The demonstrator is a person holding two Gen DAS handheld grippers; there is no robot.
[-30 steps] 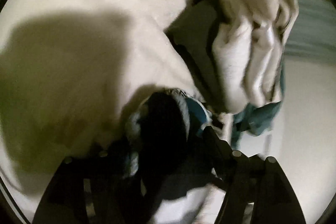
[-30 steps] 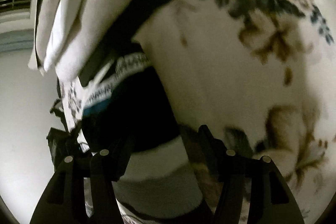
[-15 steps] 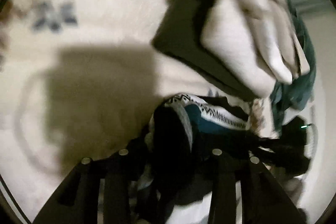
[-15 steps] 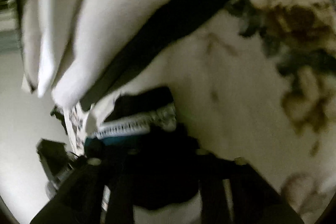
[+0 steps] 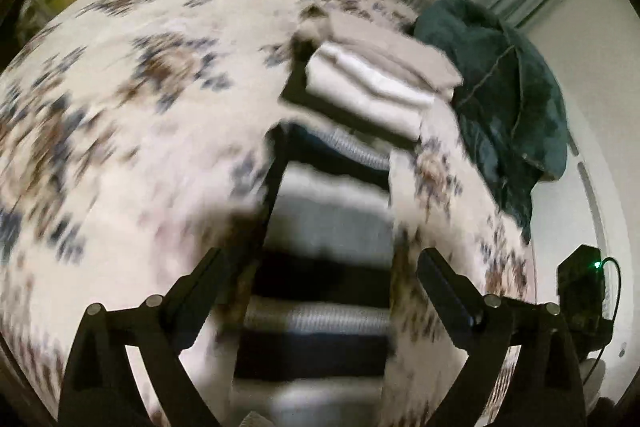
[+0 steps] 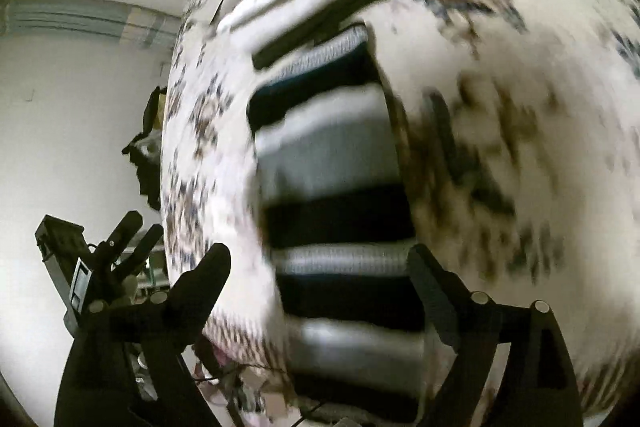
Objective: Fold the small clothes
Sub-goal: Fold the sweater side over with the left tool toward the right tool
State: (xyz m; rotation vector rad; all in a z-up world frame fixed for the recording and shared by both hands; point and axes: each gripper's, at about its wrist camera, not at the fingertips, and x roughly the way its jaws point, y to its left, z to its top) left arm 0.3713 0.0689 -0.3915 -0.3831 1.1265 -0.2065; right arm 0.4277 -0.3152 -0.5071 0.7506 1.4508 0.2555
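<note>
On the flowered bedspread (image 5: 132, 155) the striped knit garment (image 5: 332, 223) lies flat, a long band of black, white and grey stripes, with a stack of folded pale clothes (image 5: 376, 83) just beyond its far end and a dark teal garment (image 5: 504, 87) heaped at the bed's edge. Your left gripper (image 5: 320, 287) and right gripper (image 6: 320, 279) both hang above the striped piece, jaws spread wide and opening further, nothing pinched between them. Both views are blurred, so detail of the knit is uncertain. Judgement: the piece looks soft, light and limp, likely stretchy; it will sag and slide on the bedspread rather than hold shape. For any further fold, take the near corners at the ribbed edge, one per gripper, pinching both layers together.
</note>
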